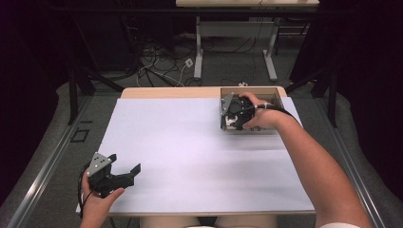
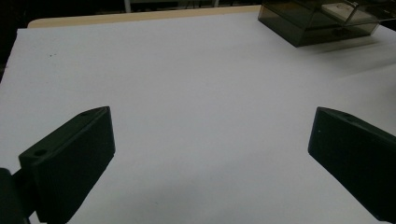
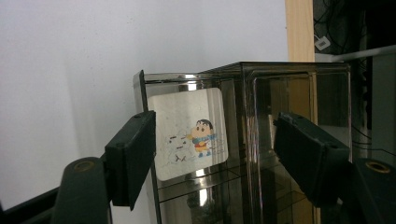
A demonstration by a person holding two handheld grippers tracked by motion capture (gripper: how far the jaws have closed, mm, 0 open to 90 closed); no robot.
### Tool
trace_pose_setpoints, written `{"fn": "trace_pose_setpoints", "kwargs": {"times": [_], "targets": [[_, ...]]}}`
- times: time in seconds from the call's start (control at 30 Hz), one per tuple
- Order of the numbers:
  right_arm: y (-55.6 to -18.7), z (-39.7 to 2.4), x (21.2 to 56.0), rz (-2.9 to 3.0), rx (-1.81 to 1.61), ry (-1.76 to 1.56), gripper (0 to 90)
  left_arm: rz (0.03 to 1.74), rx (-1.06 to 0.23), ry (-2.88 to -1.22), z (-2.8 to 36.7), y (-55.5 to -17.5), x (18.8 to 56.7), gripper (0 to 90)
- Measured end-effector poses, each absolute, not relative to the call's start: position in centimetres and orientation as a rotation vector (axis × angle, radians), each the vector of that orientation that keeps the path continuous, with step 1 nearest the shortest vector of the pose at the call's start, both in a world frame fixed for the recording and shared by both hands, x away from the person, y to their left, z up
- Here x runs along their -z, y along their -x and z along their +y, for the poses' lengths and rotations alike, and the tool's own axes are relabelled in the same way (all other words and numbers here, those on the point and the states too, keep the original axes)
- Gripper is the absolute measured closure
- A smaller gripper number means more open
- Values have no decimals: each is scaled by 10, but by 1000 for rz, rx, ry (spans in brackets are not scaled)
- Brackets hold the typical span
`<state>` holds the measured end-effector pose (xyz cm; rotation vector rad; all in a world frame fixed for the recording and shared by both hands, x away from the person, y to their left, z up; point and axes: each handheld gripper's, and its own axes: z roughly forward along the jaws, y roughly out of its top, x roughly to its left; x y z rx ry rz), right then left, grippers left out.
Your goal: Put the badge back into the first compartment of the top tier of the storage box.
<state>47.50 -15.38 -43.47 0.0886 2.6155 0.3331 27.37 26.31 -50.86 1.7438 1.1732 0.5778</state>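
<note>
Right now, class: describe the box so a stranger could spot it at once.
Start at the white table and go to its far right corner. There sits the box: smoky, see-through plastic, bearing a white cartoon sticker, with the right gripper at it.

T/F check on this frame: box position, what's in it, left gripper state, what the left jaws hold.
1. The smoky clear box sits at the table's far right. True.
2. A cartoon card shows inside the box. True.
3. The left gripper is clamped on the box. False: it hovers near the front left of the white sheet, jaws open.
4. The right gripper is at the front edge. False: it is at the box.
</note>
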Motion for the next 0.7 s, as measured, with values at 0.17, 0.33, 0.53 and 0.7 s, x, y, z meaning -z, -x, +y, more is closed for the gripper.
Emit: {"fn": "trace_pose_setpoints", "kwargs": {"times": [0.17, 0.33, 0.53, 0.7], "targets": [[-474, -155, 433, 2611, -342, -111, 289, 1174, -577, -1744, 263, -274, 509, 6], [-474, -157, 429, 2603, -368, -148, 269, 1174, -582, -1747, 263, -275, 509, 6], [-472, -161, 426, 2603, -408, -192, 246, 1179, -580, -1747, 263, -276, 509, 6], [-470, -163, 424, 2600, -414, -229, 217, 1179, -577, -1754, 263, -277, 510, 6]]}}
